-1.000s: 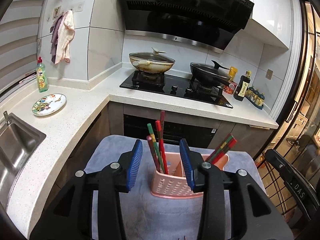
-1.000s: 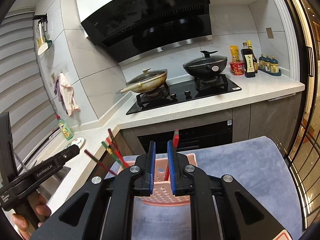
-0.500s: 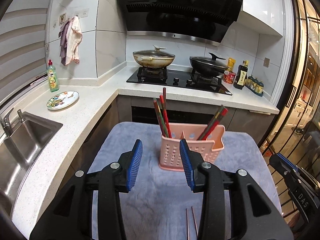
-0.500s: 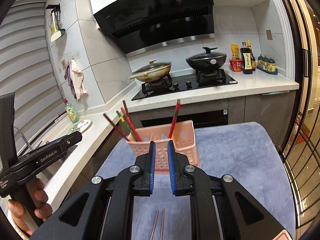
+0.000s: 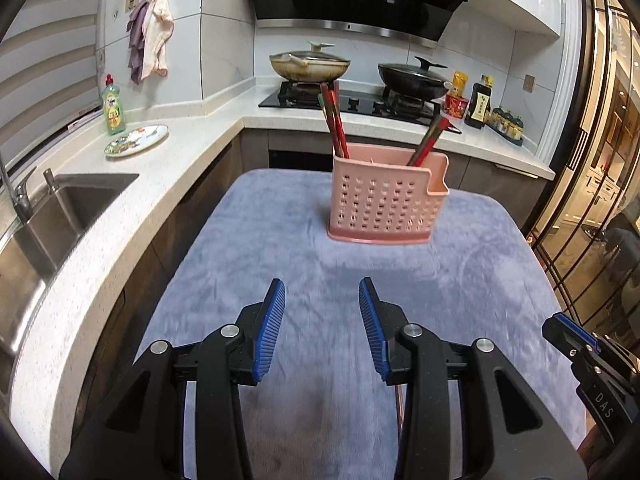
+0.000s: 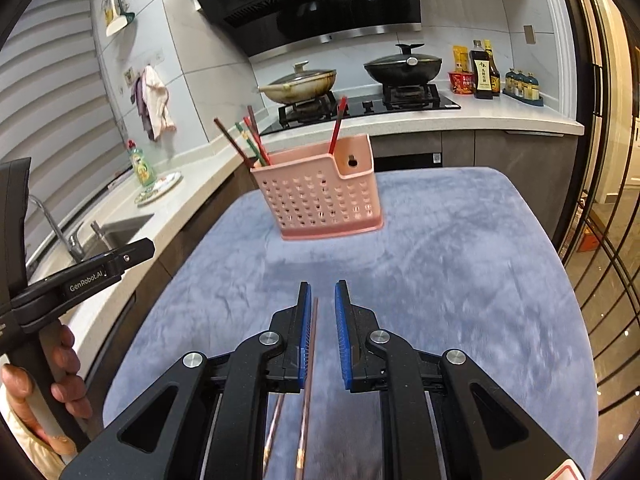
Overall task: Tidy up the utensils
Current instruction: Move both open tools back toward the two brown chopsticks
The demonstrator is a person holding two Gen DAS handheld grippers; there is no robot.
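Here the right gripper point(image 6: 321, 300) straddles, seemingly untouched, loose chopsticks point(image 6: 307, 384).

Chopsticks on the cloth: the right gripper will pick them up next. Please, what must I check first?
1. Right gripper open: ok, a gap shows between its fingers.
2. Both chopsticks in that gap: not ok; one lies in line with it, the other runs behind the left finger.
3. Gripper low enough on the cloth: cannot tell.
4. Holder upright: ok; it stands on the cloth ahead.
5. Room in the holder: ok; its right part shows only one stick.
6. Left gripper out of the way: ok; open, empty, off to the side.
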